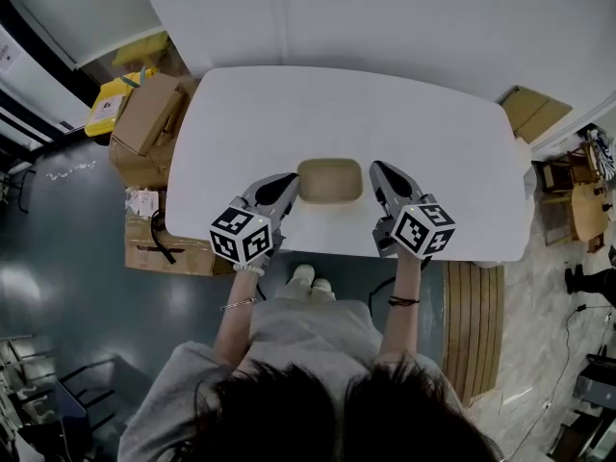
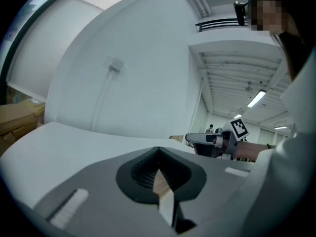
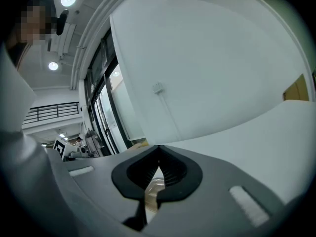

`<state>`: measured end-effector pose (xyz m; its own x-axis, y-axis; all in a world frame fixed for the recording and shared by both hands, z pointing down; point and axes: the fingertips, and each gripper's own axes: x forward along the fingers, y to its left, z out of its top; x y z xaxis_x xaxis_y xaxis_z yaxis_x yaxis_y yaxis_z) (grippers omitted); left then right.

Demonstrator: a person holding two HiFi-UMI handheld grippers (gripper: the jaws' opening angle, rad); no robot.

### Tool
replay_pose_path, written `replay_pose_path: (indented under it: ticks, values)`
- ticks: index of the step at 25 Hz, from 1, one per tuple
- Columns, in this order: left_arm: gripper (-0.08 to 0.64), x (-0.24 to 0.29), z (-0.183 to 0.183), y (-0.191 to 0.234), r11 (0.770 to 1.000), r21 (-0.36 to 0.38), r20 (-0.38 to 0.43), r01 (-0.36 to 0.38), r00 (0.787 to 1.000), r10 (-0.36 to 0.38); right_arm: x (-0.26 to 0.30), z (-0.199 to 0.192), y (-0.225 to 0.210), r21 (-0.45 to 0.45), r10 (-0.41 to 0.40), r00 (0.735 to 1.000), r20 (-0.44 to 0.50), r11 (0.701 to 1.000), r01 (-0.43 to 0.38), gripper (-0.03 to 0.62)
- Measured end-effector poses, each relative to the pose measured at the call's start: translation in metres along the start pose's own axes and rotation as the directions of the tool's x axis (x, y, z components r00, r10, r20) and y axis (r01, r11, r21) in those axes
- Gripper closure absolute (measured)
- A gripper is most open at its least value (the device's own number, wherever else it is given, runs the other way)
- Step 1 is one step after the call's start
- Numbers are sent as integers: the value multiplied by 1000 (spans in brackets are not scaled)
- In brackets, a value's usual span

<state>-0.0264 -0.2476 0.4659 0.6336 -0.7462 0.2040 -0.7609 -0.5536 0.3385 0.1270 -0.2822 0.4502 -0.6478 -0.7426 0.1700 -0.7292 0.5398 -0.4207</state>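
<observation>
A shallow tan tray (image 1: 329,180) with rounded corners lies on the white table (image 1: 385,114), near its front edge. My left gripper (image 1: 289,181) rests just left of the tray, tips pointing at its left side; its jaws are shut with nothing between them. My right gripper (image 1: 378,169) sits just right of the tray, also shut and holding nothing. In the left gripper view the jaws (image 2: 158,149) meet at their tips, and the right gripper (image 2: 212,143) shows across the table. In the right gripper view the jaws (image 3: 158,148) meet likewise, with a tan sliver of the tray (image 3: 153,186) below them.
Cardboard boxes (image 1: 144,114) and a yellow box (image 1: 111,104) stand on the floor left of the table. A slatted wooden panel (image 1: 476,325) lies at the front right, and more cardboard (image 1: 534,114) at the far right corner. A white wall rises behind the table.
</observation>
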Motion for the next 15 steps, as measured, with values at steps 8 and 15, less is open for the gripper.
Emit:
replay_pose_path:
  ticks: [8,15]
  values:
    - [566,17,-19,25,999,-48,-66,21,998,-24,22,-27,-28,43,-63,993,-97,997,67,580]
    - [566,29,-36,39,996,-79,-112,28,993,-37,32,-49,-46,51,-107,978,-178,992,118,580]
